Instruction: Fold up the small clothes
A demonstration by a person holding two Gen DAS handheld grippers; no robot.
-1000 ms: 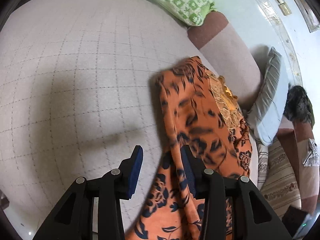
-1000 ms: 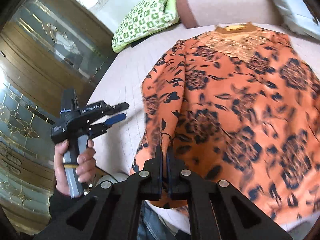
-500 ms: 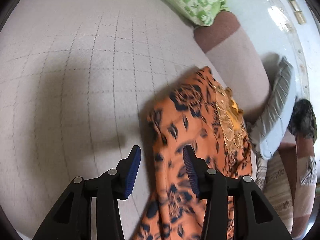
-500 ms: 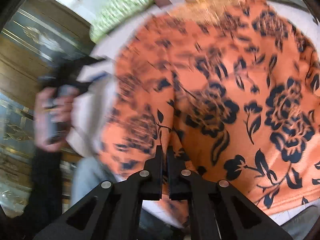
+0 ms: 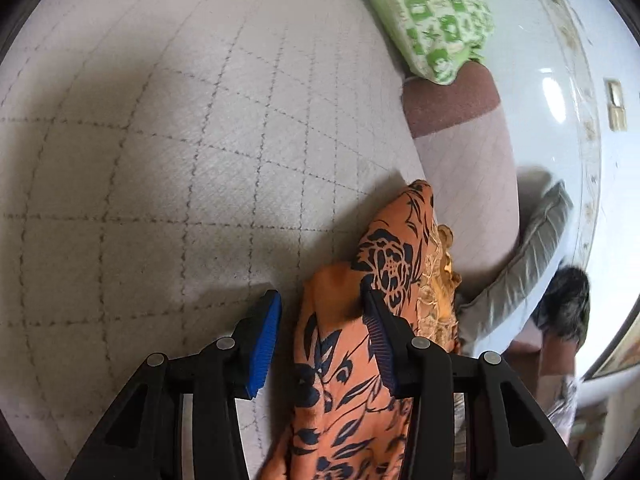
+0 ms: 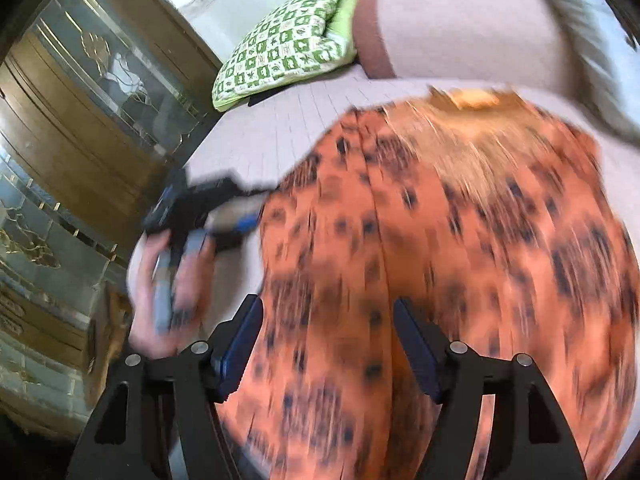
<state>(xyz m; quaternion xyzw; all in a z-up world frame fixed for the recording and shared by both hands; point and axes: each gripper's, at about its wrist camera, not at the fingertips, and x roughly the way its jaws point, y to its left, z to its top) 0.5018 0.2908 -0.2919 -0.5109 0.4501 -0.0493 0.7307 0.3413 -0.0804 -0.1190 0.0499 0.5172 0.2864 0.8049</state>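
Both claws gape, gripping nothing: left gripper, right gripper over thin orange floral garment; quilted grid-stitched cover.

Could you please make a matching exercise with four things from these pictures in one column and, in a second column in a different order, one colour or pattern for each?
Things:
1. thin floral garment
2. square padded cushion
3. quilted bed cover
4. ribbed pad on the left gripper

Colours:
A. pale grey with a dark stitched grid
B. blue
C. orange with dark flowers
D. green and white checks

Pairs: 1-C, 2-D, 3-A, 4-B
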